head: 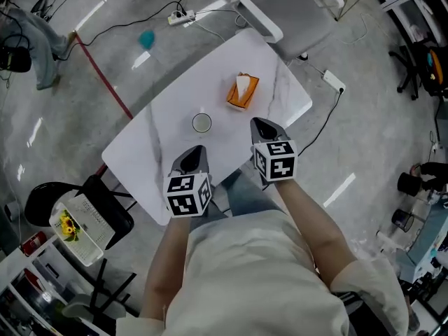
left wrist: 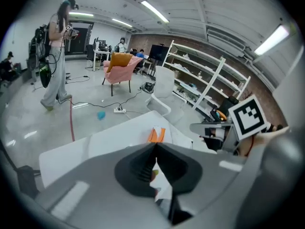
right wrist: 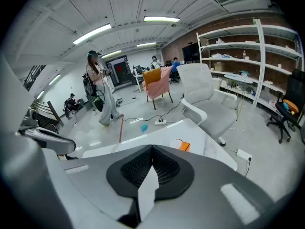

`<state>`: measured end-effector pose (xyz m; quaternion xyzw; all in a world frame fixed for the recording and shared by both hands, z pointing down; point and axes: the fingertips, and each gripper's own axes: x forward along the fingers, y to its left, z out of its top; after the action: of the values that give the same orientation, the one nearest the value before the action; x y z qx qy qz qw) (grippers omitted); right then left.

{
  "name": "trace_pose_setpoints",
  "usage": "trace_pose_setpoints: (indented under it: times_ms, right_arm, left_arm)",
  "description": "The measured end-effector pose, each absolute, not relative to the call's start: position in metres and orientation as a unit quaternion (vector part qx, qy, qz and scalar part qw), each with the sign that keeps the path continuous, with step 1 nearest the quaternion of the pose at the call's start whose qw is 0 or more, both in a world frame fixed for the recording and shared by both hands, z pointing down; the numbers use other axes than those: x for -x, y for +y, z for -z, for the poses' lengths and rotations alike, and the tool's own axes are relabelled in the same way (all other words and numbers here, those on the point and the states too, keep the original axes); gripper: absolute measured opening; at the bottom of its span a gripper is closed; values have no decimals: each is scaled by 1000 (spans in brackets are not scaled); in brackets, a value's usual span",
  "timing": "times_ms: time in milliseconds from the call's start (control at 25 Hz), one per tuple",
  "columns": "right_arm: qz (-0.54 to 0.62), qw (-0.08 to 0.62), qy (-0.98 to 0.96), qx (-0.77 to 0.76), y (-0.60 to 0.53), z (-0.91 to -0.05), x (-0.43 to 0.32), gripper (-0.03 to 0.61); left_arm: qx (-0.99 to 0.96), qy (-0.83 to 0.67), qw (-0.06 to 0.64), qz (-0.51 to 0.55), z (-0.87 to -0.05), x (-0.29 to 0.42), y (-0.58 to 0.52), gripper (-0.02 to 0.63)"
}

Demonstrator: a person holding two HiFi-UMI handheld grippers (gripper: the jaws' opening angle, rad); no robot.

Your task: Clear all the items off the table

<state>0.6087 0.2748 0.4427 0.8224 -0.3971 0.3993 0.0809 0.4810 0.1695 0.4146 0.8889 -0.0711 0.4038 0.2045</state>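
On the white marble table (head: pixel 168 124) stand an orange tissue box (head: pixel 242 92) with a white tissue sticking up and, nearer me, a small round cup (head: pixel 201 123). My left gripper (head: pixel 194 151) hovers over the table's near edge just below the cup, shut with nothing in it. My right gripper (head: pixel 262 124) is to the cup's right and below the tissue box, also shut and empty. The left gripper view shows the tissue box (left wrist: pixel 156 134) beyond the closed jaws; the right gripper view shows it (right wrist: pixel 184 146) just past the jaw tips.
A grey-white chair (head: pixel 290 12) stands at the table's far end. A black stool (head: pixel 98 205) with a printed sheet is at the near left. Cables, a power strip (head: pixel 180 17) and a red strip cross the floor. A person (left wrist: pixel 55 56) stands far off.
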Motion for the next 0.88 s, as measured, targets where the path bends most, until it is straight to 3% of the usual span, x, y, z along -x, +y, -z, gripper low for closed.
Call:
trace_pose_setpoints:
  times_ms: [440, 760, 880]
  right_arm:
    - [-426, 86, -411, -802, 256, -498, -655, 25]
    - [-461, 86, -393, -791, 251, -549, -673, 125]
    - [-486, 84, -385, -780, 249, -575, -676, 198]
  left_arm:
    - [-869, -125, 230, -419, -449, -493, 169, 9]
    - [-857, -135, 242, -434, -477, -501, 170, 9]
    - [-851, -139, 249, -441, -488, -502, 172, 9]
